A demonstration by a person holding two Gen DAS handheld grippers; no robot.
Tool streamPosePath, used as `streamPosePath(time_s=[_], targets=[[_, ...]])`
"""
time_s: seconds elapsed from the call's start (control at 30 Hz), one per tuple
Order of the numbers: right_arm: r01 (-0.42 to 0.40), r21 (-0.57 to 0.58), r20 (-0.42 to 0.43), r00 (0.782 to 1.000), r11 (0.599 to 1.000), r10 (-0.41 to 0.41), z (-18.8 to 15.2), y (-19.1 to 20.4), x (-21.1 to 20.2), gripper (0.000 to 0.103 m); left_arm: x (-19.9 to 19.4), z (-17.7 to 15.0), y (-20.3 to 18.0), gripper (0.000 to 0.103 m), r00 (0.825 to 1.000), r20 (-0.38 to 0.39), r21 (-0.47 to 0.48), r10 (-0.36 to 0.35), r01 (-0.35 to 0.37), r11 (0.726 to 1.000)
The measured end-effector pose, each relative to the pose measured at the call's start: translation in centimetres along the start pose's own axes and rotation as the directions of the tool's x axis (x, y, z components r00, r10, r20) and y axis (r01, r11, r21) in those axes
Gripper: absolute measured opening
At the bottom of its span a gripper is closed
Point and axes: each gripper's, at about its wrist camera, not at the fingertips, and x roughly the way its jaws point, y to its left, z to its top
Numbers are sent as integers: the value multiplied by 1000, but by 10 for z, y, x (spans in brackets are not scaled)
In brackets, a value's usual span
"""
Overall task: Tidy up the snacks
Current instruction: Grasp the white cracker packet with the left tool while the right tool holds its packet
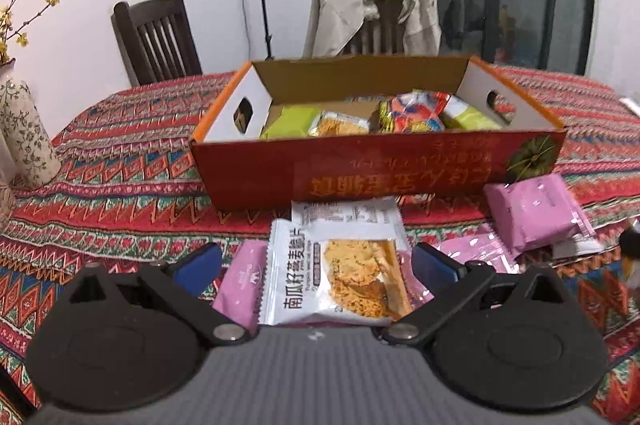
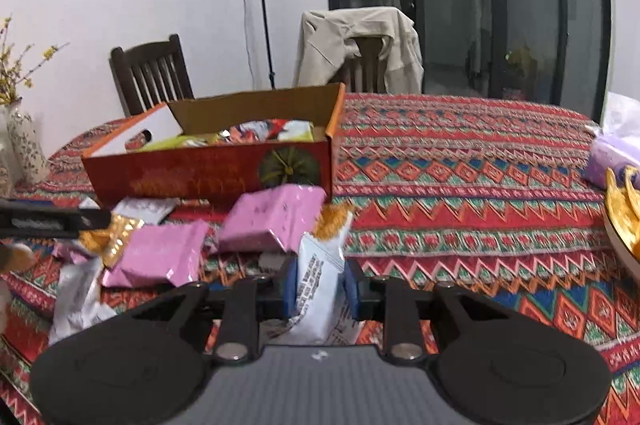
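**Snack sorting: box part-filled, loose packets ahead of both grippers**

Table with patterned cloth (image 1: 120,161): one, carrying everything below. Two dark wooden chairs stand beyond it; the chair (image 1: 154,37) on the left is bare, the other wears a beige jacket (image 1: 372,9).

Cardboard box (image 1: 380,169): one, red-orange outside, open top, straight ahead of the left gripper and ahead-left of the right gripper. Contents visible from the left wrist view: two lime-green packets (image 1: 292,123), one white packet with a golden cracker picture (image 1: 342,125), one multicoloured foil packet (image 1: 412,113). Whatever lies deeper is hidden by the front wall.

Loose pink packets (image 2: 272,217): at least three counted in the right wrist view, lying between the box and the grippers, overlapping each other.

White cracker packets: one (image 1: 332,277) lies flat between the spread fingers of the left gripper (image 1: 316,265), with a second white packet (image 1: 344,215) just beyond it, touching the box front. Neither blue pad touches the wrapper.

Right gripper (image 2: 320,285): jaws drawn in, pinching a pale blue-white packet (image 2: 320,285) standing on edge, its golden-printed end pointing away.

Vase (image 1: 24,129): one, floral, far left of the left gripper, holding yellow-flowered twigs.
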Motion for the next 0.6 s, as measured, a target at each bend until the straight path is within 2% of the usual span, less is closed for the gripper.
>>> streamPosePath(time_s=[0.03, 0.07, 0.1, 0.13, 0.17, 0.3, 0.47, 0.5, 0.53, 0.6], targets=[[-12, -6, 12, 1000, 1000, 12, 2, 2, 0, 23, 3, -1, 0, 102, 1000, -8, -2, -2, 2, 1000], [-20, -10, 22, 1000, 1000, 21, 4, 3, 0, 23, 5, -2, 0, 95, 1000, -17, -8, -3, 3, 1000], [-29, -13, 33, 999, 999, 30, 5, 5, 0, 23, 7, -3, 0, 85, 1000, -30, -12, -1, 1, 1000], [-40, -15, 44, 998, 999, 40, 6, 5, 0, 23, 9, -5, 0, 80, 999, -41, -16, -6, 5, 1000], [-47, -15, 53, 997, 999, 48, 6, 6, 0, 23, 9, -6, 1, 80, 999, -35, -16, -5, 4, 1000], [-58, 2, 53, 997, 998, 58, 2, 3, 4, 23, 3, -8, 1, 61, 1000, -10, -10, -2, 2, 1000], [-64, -1, 60, 996, 998, 64, -2, 6, 7, 23, -4, -9, 5, 43, 1000, 11, -24, -13, 14, 1000], [-66, -3, 64, 996, 998, 67, -2, 6, 6, 23, -6, -9, 6, 31, 1000, 16, -27, -16, 16, 1000], [-68, -3, 67, 995, 998, 68, -2, 6, 6, 23, -8, -9, 7, 24, 999, 24, -31, -25, 26, 999], [-67, -3, 70, 995, 998, 68, -3, 6, 6, 23, -12, -7, 11, 15, 998, 29, -41, -56, 57, 998]])
